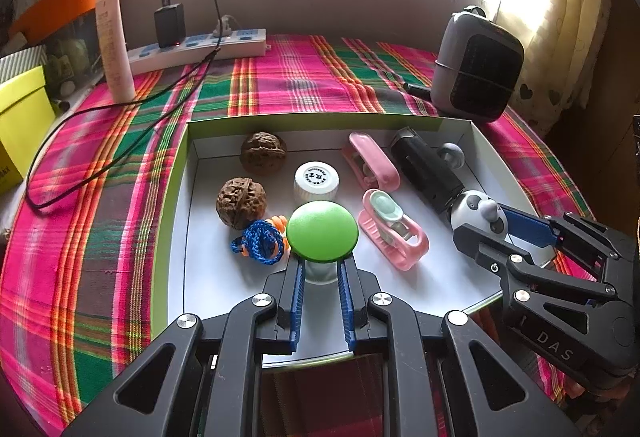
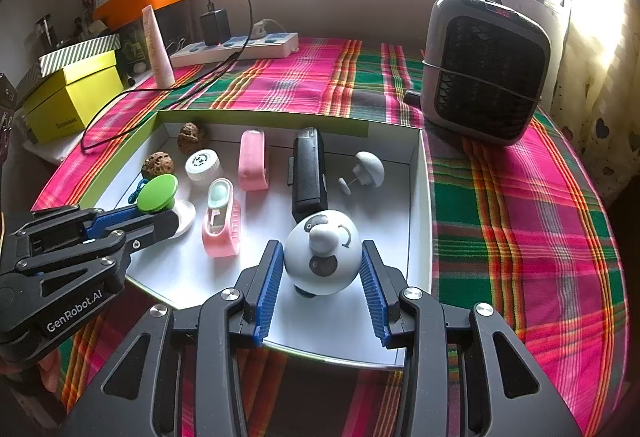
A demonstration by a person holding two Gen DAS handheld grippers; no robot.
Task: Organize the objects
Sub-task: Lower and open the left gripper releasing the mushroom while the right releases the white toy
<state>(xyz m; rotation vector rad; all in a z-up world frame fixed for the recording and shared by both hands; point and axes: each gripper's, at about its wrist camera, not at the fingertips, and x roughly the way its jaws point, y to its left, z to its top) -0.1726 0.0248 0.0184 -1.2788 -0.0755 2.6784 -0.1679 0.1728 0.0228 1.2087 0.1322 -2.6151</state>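
A shallow white box with a green rim [image 1: 172,197] lies on the plaid cloth. My left gripper [image 1: 321,267] is shut on the pale stem of a green-capped mushroom toy [image 1: 322,231], which stands upright near the box's front. From the right wrist view the same gripper [image 2: 160,215] holds the toy [image 2: 158,193] just above its white base. My right gripper [image 2: 322,249] is shut on a white panda ball [image 2: 322,269] at the box's [image 2: 424,197] front right, a blue pad pressing each side. The left wrist view shows that gripper [image 1: 484,223] and the ball [image 1: 478,211] too.
In the box lie two walnuts [image 1: 263,152] [image 1: 241,202], a white cap [image 1: 316,179], two pink clips [image 1: 372,161] [image 1: 394,235], a black device [image 1: 428,169], a grey mushroom [image 1: 452,155] and a blue cord [image 1: 260,241]. Behind stand a heater [image 1: 476,65], a power strip [image 1: 196,47], a tube [image 1: 114,45] and a yellow box [image 1: 20,125].
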